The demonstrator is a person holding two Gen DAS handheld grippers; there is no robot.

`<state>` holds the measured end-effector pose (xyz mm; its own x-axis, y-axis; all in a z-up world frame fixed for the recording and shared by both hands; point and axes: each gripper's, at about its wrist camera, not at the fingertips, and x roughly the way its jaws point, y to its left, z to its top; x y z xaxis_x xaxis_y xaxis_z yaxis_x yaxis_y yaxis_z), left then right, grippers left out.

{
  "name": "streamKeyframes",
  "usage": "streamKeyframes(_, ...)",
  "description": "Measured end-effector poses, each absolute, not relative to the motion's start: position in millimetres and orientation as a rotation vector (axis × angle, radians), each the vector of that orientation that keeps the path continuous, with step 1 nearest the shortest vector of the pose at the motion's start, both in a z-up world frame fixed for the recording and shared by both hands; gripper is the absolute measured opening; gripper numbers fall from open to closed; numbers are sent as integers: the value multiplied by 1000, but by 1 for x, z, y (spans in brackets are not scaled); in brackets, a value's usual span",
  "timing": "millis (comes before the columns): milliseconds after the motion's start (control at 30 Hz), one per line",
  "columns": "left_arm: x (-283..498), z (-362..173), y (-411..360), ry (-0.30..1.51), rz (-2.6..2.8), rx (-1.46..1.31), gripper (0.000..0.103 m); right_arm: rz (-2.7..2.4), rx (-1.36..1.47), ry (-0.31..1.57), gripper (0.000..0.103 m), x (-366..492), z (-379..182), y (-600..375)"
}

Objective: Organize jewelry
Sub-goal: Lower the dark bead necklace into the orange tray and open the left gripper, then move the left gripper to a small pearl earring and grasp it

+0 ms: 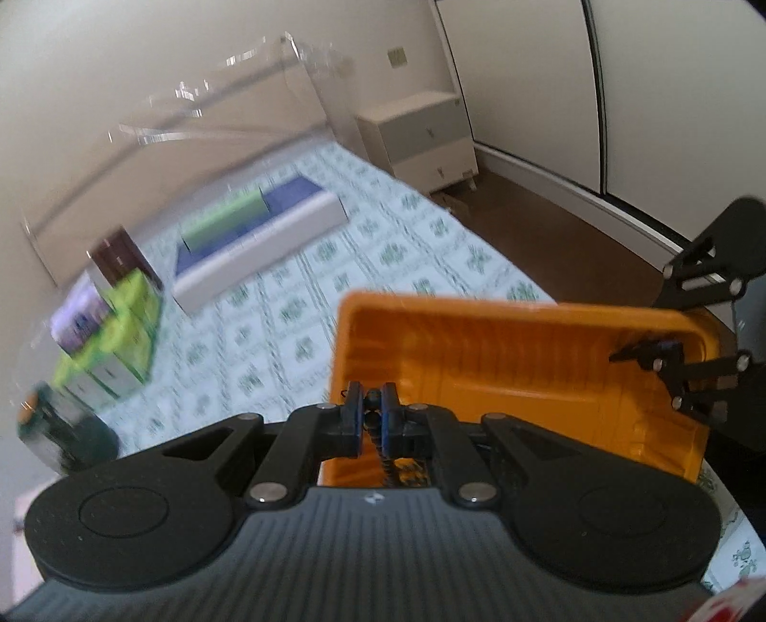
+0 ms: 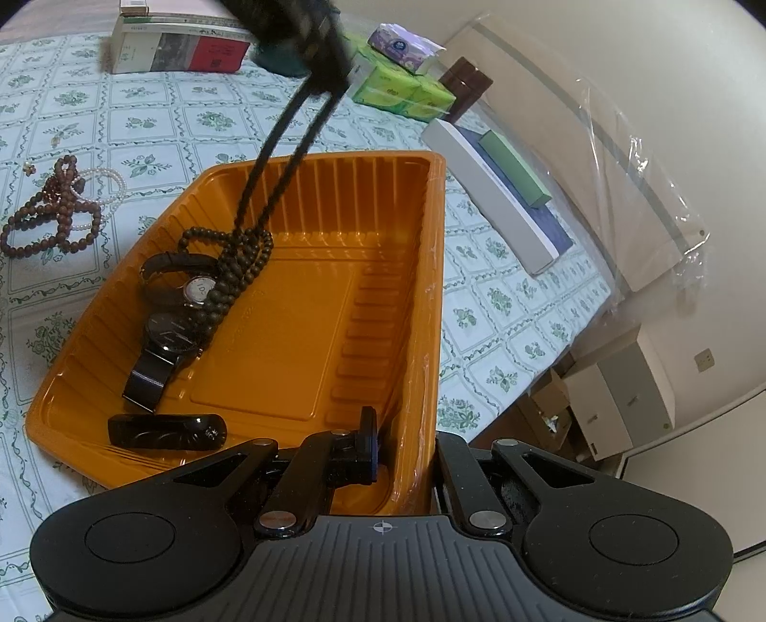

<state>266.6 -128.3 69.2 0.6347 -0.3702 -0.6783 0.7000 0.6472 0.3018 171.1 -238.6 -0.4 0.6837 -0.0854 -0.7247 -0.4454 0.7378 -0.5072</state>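
Scene as laid out in the right wrist view, left to right:

- Far left, on the green-patterned tablecloth (image 2: 158,119): a heap of brown bead strands (image 2: 52,215) tangled with a white pearl strand (image 2: 112,184), outside the tray and near its left wall.
- Top left: a stack of books (image 2: 182,45) at the table's far edge.
- Centre: orange plastic tray (image 2: 306,344). Along its left side are seen a watch with a pale dial (image 2: 196,289), a black-dial watch with a dark strap (image 2: 165,342), and a glossy black oblong item (image 2: 167,430) at the near left corner; what that item is cannot be told.
- Dark bead necklace (image 2: 234,268): lower end is coiled on the tray floor, partly over the pale-dial watch; two strands run up taut to the left gripper (image 2: 330,81), blurred at the top of frame. In the left wrist view its jaws are seen clamped on the beads (image 1: 373,421), over the tray's edge.
- Right gripper (image 2: 404,454): jaws are closed on the tray's near right wall, one finger (image 2: 366,445) inside, the other outside. This grip is also visible from the left wrist view (image 1: 670,368).
- Right of tray: flat white box (image 2: 488,191) with a green box (image 2: 512,167) on it; behind, green tissue packs (image 2: 407,93), a purple pack (image 2: 402,48) on top.
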Motion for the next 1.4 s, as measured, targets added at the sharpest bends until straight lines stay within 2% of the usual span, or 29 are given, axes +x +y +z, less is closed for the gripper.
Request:
streamKeyframes(600,273,46,-128,685,-651,555,8,223,-724,811,5,172,-1,-239)
streamKeyframes(633,273,46,-127,686,-653,552,10,223,-724,811,5,172,-1,-239)
streamKeyframes(667,273,46,-127,687,-652,551,18,223,-725,810,5,172,-1,-240)
streamKeyframes(700,271,47,-126,685,-649,550,22,223,-724,810,5,172,-1,-239)
streamKeyframes(833,261,57,-115,654,-642,520,22,222,-722,809,5,172,-1,-239)
streamKeyframes(1000,242,72,-82,632,-584,466,23,223,-719,809,5,172,0,-240)
streamKeyframes(1200,215,80,-15,619,-419,317,31,221,-712,808,5,171,1,-242)
streamKeyframes(1400,176,68,47,610,-194,254,37,221,-706,806,5,170,1,-243)
